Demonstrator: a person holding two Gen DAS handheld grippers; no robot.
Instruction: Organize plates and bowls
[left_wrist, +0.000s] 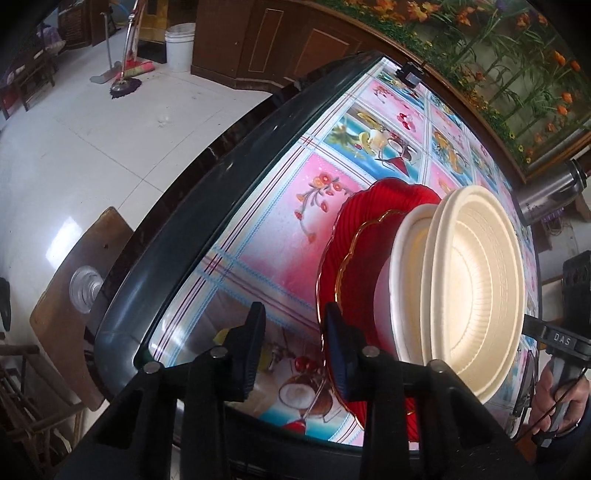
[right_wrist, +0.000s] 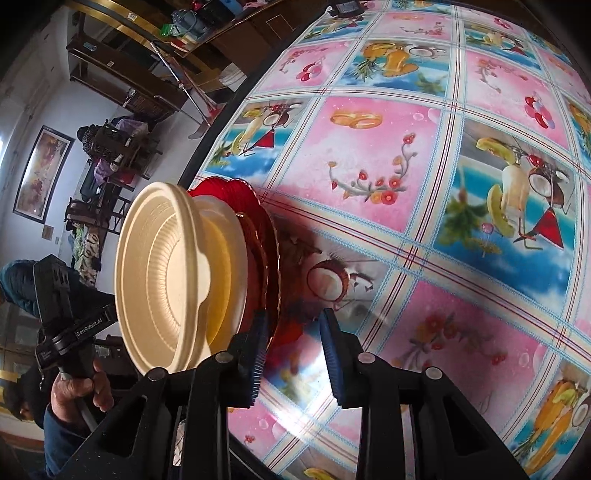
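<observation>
A: Where is the stack seen against the fingers?

B: In the left wrist view, two cream ribbed disposable bowls (left_wrist: 469, 280), nested together, are seen right of centre on two red scalloped glass plates (left_wrist: 354, 236) with gold rims. The left gripper (left_wrist: 295, 350) is placed at the lower middle; the plates' rim is met by its right-hand finger, while bare cloth is seen between the blue pads. The jaws are parted narrowly, with nothing clamped.

A: And the other side?

B: In the right wrist view, the bowls (right_wrist: 166, 280) are seen at centre left with the plates (right_wrist: 258, 236) behind them. The right gripper (right_wrist: 291, 354) is set at the lower middle, its left-hand finger just beside the plates' rim. Its jaws are likewise narrowly apart; no grip is shown.

A: Edges and room?

B: The stack is placed near the dark rounded edge of the table (left_wrist: 207, 206). A wide stretch of pink-and-blue fruit-patterned tablecloth (right_wrist: 424, 166) lies bare to the upper right.

A: Anything around?

B: A steel flask (left_wrist: 550, 195) is seen at the right edge, a white bucket (left_wrist: 180, 46) and a mop (left_wrist: 127, 70) at the upper left, on the floor.
</observation>
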